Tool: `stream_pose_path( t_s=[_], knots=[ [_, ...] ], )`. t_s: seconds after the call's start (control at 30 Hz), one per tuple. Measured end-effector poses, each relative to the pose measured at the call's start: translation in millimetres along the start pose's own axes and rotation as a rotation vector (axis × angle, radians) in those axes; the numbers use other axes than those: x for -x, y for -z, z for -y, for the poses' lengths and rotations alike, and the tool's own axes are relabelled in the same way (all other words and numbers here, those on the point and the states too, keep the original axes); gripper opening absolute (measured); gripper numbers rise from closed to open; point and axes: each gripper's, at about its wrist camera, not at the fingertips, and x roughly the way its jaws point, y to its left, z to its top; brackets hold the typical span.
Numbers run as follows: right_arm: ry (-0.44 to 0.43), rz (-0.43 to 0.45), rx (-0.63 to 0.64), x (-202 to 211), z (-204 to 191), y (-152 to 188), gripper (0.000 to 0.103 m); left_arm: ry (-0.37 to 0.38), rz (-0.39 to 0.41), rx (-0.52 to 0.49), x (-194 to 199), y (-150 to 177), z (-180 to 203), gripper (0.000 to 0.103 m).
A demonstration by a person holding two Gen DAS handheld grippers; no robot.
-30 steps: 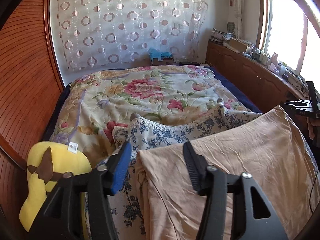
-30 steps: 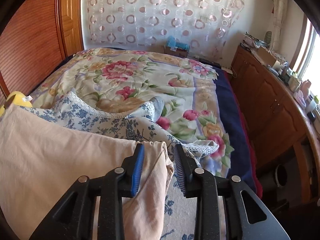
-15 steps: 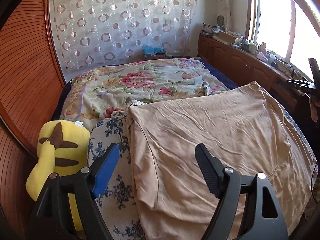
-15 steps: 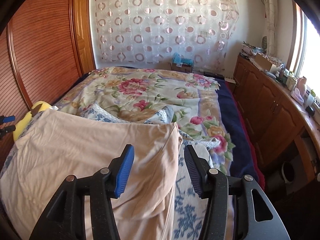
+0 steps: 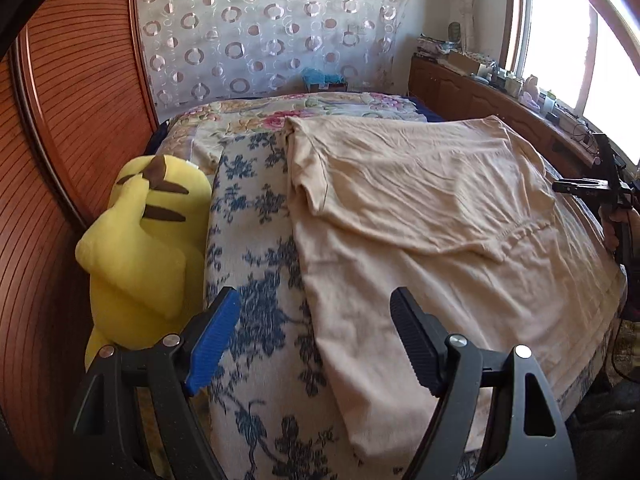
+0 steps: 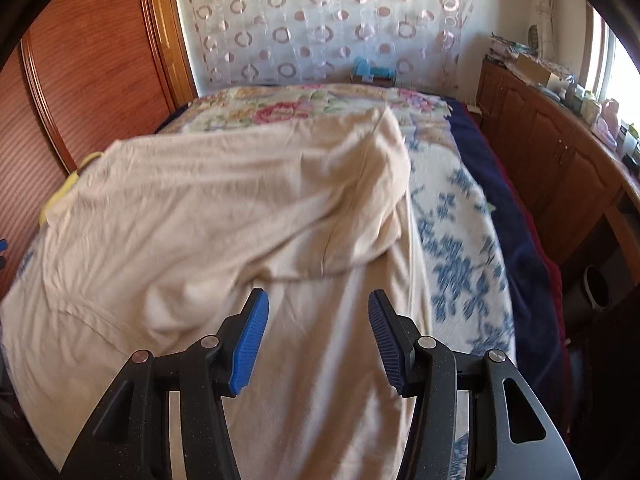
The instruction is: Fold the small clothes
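Across the middle of both views, a wrinkled beige cotton T-shirt (image 5: 420, 208) (image 6: 224, 216) lies folded over on a blue-floral white blanket (image 5: 256, 264). The left gripper (image 5: 316, 340) and right gripper (image 6: 318, 332) hover spread apart, holding nothing. At left sits a plush yellow toy (image 5: 148, 248).

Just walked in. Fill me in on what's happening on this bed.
A person with a handheld gripper in each hand is folding a beige cotton T-shirt laid on a blue-and-white floral blanket. One fold is made: part of the shirt lies doubled over itself. The left gripper and right gripper both hang open above it, holding nothing. A yellow plush toy sits at the blanket's left edge.
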Motion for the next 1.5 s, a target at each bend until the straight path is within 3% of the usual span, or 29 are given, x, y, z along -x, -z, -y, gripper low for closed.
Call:
stream_pose_path(
  t_s=[0.17,0.23,0.3,0.47,0.53,0.6,0.77,0.87,0.93,1.0,1.13,1.2,1.5],
  knots=[
    [0.022,0.01,0.009,-2.9,1.6,-0.2,0.054,0.039,-0.021,0.008,11.4,28.2,7.8,0.078],
    [0.036,0.013,0.009,-1.8,2.0,-1.4,0.054,0.08,-0.033,0.029,14.3,38.1,11.2,0.071],
    [0.041,0.016,0.01,-0.8,0.2,0.8,0.054,0.107,-0.055,0.047,13.6,48.1,13.2,0.058],
    [0.062,0.013,0.029,-6.5,-8.7,1.3,0.054,0.138,-0.082,0.095,8.7,66.0,10.8,0.042],
    [0.063,0.013,0.032,-6.9,-9.6,0.7,0.054,0.176,-0.075,0.115,9.5,67.5,9.7,0.029],
    [0.06,0.013,0.031,-6.8,-9.8,0.4,0.054,0.189,-0.079,0.125,10.9,65.7,10.1,0.008],
    [0.062,0.014,0.035,-6.4,-9.0,0.6,0.054,0.12,-0.069,0.121,34.3,57.4,10.0,0.007],
    [0.062,0.012,0.033,-6.3,-8.1,0.5,0.054,0.03,-0.059,0.098,48.0,50.7,10.9,0.007],
    [0.062,0.012,0.033,-5.9,-8.0,0.5,0.054,0.018,-0.05,0.093,51.9,46.8,9.4,0.013],
    [0.061,0.012,0.033,-5.7,-8.0,0.5,0.054,0.011,-0.034,0.087,51.9,45.0,7.1,0.036],
    [0.061,0.012,0.033,-5.6,-7.9,0.4,0.054,0.021,-0.008,0.09,45.4,35.4,4.6,0.056],
    [0.062,0.012,0.033,-6.0,-8.5,0.5,0.054,0.025,0.009,0.095,40.6,26.8,5.7,0.078],
    [0.062,0.012,0.034,-5.8,-8.0,0.6,0.054,0.039,0.067,0.075,-4.2,-29.3,21.7,0.079]
  ],
)
